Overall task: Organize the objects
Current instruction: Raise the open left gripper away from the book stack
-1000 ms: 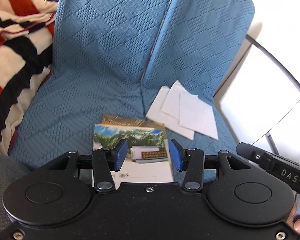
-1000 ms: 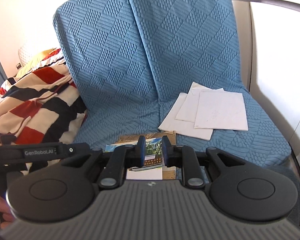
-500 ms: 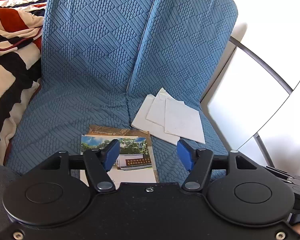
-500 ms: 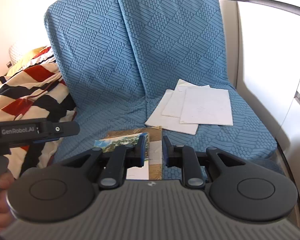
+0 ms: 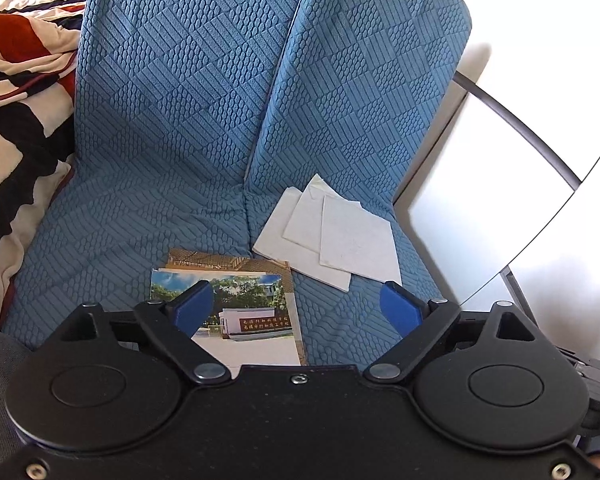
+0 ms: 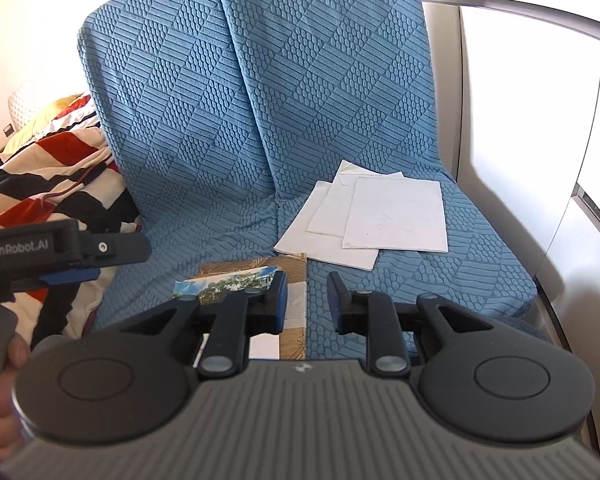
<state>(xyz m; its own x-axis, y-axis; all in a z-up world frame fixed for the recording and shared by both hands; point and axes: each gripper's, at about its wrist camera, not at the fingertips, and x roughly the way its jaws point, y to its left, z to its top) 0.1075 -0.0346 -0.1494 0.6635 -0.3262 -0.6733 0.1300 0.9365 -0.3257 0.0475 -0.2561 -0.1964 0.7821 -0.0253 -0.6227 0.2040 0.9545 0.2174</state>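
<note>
far left of the blue seat cover [image 5: 172,128], a striped blanket [image 5: 8,92] in red, black and cream lies bunched against the cover's edge. on the seat part of the cover, left of its centre seam, sits a photo card [image 5: 244,312] showing trees and a white building, lying on top of a brown card [image 5: 220,258] whose top edge and right side stick out from under it. my left gripper [image 5: 296,308] hangs above the photo card, blue pads far apart and jaws opening, nothing pinched between them; the left pad overlaps the photo card in the left wrist view, the right pad is over bare cover. right of the seam, three white paper sheets [image 5: 340,236] lie fanned and overlapping on the cover, near the brown card's top right corner but whether touching, cannot tell. my right gripper [image 6: 306,304] hovers over the right edge of the brown card [image 6: 296,272], jaws only narrowly apart, nothing gripped. in the right wrist view the photo card [image 6: 224,282] is left of it, the sheets [image 6: 380,216] behind it. right of the cover, a curved dark rail [image 5: 516,120] runs past a white wall.
</note>
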